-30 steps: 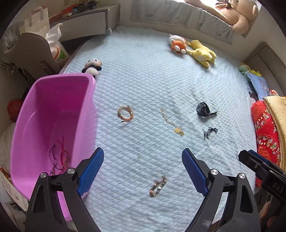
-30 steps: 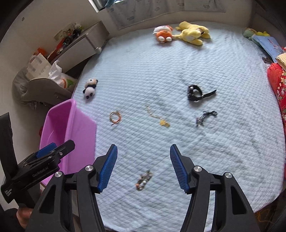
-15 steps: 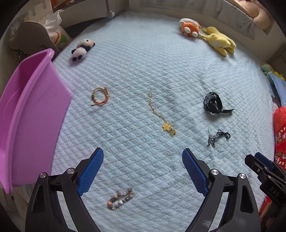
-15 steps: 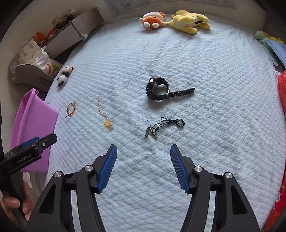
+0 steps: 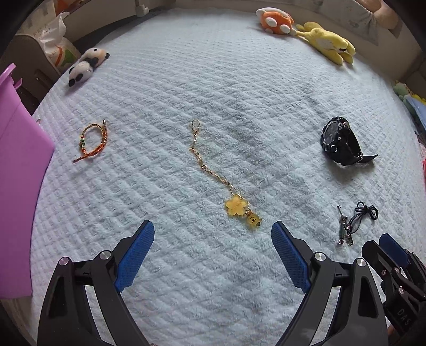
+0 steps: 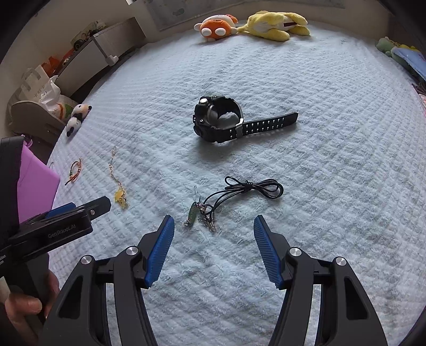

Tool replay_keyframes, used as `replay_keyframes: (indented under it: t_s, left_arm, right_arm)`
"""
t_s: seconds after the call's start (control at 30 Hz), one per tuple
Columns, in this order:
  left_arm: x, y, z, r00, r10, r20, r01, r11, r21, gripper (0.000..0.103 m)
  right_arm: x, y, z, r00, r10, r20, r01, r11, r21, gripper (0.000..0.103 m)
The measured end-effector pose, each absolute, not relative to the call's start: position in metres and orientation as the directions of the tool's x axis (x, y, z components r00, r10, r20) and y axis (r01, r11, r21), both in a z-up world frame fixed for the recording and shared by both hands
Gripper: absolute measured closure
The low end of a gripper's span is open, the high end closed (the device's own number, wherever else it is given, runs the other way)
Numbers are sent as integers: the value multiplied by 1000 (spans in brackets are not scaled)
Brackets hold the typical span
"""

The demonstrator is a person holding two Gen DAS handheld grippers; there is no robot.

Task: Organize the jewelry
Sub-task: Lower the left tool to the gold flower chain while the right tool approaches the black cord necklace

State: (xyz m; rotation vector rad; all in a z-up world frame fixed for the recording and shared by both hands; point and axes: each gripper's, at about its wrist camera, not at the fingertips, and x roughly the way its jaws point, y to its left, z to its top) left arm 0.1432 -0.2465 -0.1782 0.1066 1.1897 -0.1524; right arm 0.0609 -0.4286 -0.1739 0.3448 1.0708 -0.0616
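Note:
My left gripper (image 5: 213, 230) is open and empty, just short of a gold chain with a yellow flower charm (image 5: 235, 207). An orange woven bracelet (image 5: 93, 141) lies to its left and a black watch (image 5: 340, 143) to its right. My right gripper (image 6: 213, 225) is open and empty, its fingertips just short of a black cord with small metal charms (image 6: 231, 195). The black watch (image 6: 218, 121) lies beyond the cord. The pink tub (image 5: 18, 186) stands at the left edge of the bed.
All lies on a pale blue quilted bed cover (image 5: 213, 79). Plush toys sit at the far edge: a panda (image 5: 85, 66), an orange one (image 5: 274, 18) and a yellow one (image 5: 327, 42). The left gripper's body (image 6: 53, 226) shows in the right wrist view.
Both grippers have moved forward over the bed and lower. The beaded bracelet has dropped out of view below them. The tub has slid to the left edge. Both stay open.

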Motion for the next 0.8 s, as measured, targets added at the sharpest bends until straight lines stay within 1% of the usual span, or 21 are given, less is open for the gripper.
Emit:
replay_keyframes:
  t_s: [0.4, 0.6, 0.8]
  left_arm:
    - [165, -254, -204, 385, -75, -920, 202, 979, 5, 15]
    - [171, -248, -215, 396, -76, -915, 175, 984, -6, 15]
    - [168, -259, -218, 432, -26, -901, 172, 984, 54, 14]
  right_arm:
    - [85, -431, -200, 473, 61, -879, 271, 939, 211, 43]
    - [93, -426, -207, 475, 24, -880, 264, 950, 168, 42]
    - [94, -418, -212, 483, -28, -875, 250, 962, 108, 42]
